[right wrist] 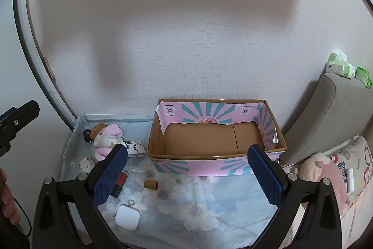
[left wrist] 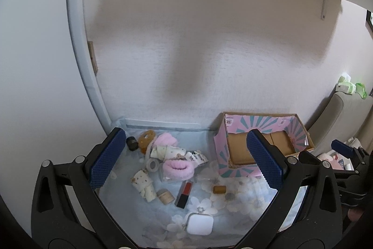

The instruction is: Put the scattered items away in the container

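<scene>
A cardboard box (right wrist: pixel 233 109) with pink and teal lining stands against the wall, its floor bare; it also shows as the box (left wrist: pixel 235 146) to the right in the left wrist view. Left of it, on the flowered cloth (left wrist: pixel 244 202), lie a pink scrunchie (left wrist: pixel 178 169), a red and black lipstick (left wrist: pixel 184 194), a white square case (left wrist: pixel 199 224), a small brown cylinder (left wrist: pixel 219 189), rolled socks (left wrist: pixel 144 184) and a tape roll (left wrist: pixel 152 165). My left gripper (left wrist: pixel 186 159) hangs open above this pile. My right gripper (right wrist: pixel 188 176) is open in front of the box, holding nothing.
A grey cushion (right wrist: pixel 326 113) leans right of the box, with a pink plush toy (right wrist: pixel 319 169) below it and green packets (right wrist: pixel 342 67) on top. A dark bottle (left wrist: pixel 132 142) and an amber clip (left wrist: pixel 145 140) lie by the wall. A hand (right wrist: pixel 4 190) shows at the left edge.
</scene>
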{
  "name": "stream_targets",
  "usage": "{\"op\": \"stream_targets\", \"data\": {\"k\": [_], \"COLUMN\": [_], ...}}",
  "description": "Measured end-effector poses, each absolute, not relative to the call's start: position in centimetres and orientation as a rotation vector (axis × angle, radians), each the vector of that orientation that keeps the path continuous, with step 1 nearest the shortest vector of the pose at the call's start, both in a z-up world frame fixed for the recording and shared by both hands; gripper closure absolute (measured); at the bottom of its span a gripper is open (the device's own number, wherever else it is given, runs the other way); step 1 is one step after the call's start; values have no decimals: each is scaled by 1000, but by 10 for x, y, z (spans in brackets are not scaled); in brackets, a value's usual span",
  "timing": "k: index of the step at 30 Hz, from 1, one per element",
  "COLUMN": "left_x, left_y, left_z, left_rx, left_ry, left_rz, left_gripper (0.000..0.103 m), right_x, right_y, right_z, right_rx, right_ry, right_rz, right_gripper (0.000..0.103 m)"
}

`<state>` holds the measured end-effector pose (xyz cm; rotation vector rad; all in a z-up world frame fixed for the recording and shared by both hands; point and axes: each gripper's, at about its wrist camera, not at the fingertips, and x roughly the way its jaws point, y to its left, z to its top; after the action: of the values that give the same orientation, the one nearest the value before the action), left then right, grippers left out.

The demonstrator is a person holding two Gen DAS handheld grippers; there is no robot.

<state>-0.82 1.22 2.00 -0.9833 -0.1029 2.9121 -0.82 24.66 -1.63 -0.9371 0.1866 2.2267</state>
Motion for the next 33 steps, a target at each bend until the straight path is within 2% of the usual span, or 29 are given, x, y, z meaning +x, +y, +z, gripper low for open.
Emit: {"op": "stream_targets", "data": {"k": [33], "left_x": [-22], "left_y": [7], "left_z": [14], "left_rx": [-1014], "left_ry": [-121], "left_rz": [2880], "left_gripper": [0], "right_x": [-11], "right_y": [242], "right_z": [-14], "right_rx": [-955], "right_ry": [204], "right_rz": [2169], "right_gripper": [1]}}
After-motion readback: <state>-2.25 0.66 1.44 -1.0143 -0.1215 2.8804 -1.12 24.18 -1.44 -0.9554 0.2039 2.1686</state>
